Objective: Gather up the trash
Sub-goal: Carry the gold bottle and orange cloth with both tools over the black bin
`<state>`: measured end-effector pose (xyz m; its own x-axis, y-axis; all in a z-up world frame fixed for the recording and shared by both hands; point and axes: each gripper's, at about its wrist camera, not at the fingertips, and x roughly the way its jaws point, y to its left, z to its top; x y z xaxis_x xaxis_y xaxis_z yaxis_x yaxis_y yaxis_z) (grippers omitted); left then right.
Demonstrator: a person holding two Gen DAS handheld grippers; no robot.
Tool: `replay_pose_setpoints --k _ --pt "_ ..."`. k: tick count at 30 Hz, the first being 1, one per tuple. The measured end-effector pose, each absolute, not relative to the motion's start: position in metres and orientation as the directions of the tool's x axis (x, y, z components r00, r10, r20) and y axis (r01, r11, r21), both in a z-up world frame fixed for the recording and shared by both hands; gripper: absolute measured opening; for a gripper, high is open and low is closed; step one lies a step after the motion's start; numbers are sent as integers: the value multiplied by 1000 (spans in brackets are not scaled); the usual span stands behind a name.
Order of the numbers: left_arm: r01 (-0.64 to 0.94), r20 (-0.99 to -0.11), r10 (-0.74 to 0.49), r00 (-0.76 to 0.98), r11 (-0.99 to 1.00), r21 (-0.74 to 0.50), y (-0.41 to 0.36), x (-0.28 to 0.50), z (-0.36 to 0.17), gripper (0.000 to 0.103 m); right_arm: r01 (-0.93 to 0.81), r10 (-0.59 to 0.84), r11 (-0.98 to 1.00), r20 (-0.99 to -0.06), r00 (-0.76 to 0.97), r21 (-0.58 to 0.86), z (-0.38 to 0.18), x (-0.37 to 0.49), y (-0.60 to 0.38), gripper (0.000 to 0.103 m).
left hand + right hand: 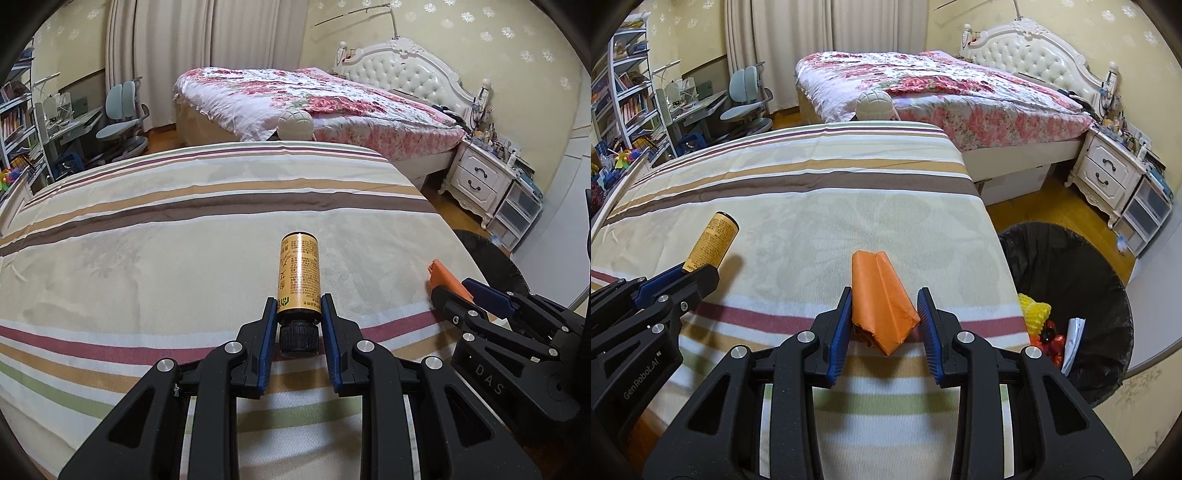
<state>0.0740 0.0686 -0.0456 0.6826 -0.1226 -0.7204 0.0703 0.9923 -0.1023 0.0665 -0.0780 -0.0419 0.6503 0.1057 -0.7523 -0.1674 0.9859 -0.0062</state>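
Note:
My left gripper is shut on a small gold-labelled bottle with a black cap, held above the striped bedsheet. My right gripper is shut on a folded orange paper wrapper, also above the sheet. The bottle and left gripper also show at the left of the right wrist view. The orange wrapper and right gripper show at the right of the left wrist view.
A black-lined trash bin stands on the floor right of the striped bed, holding yellow, red and white trash. A floral bed, a white nightstand, a desk with a chair and a bookshelf stand beyond.

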Motion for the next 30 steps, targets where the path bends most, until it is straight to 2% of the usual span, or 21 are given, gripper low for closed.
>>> replay_pose_setpoints --k 13,30 --pt "136 -658 -170 733 985 -104 48 48 -32 25 -105 92 994 -708 701 25 -24 38 -111 34" --pt "338 -595 -321 737 937 -87 -45 54 -9 25 122 -78 992 -645 761 23 -2 33 -210 34"
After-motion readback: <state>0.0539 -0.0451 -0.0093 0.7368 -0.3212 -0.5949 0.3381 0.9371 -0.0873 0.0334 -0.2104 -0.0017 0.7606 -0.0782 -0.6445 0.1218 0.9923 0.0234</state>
